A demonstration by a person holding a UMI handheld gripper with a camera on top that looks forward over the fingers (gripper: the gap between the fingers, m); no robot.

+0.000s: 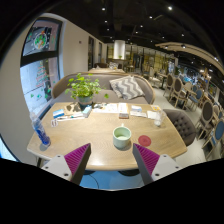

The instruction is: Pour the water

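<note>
Tool (112, 160) open w/ nothing between fingers; we see green mug (122, 138) on bench (100, 128) near front edge.

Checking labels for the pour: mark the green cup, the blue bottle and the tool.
green cup (122, 137), gripper view, its side wall.
blue bottle (42, 133), gripper view, mid-body.
tool (113, 160), gripper view, midway between its open fingertips.

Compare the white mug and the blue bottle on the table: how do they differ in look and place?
The white mug is short, wide and pale; the blue bottle is taller, slimmer and blue. The mug stands just ahead of the open jaws; the bottle stands far off to the left, near the table's end. Both stand upright on the table.
</note>
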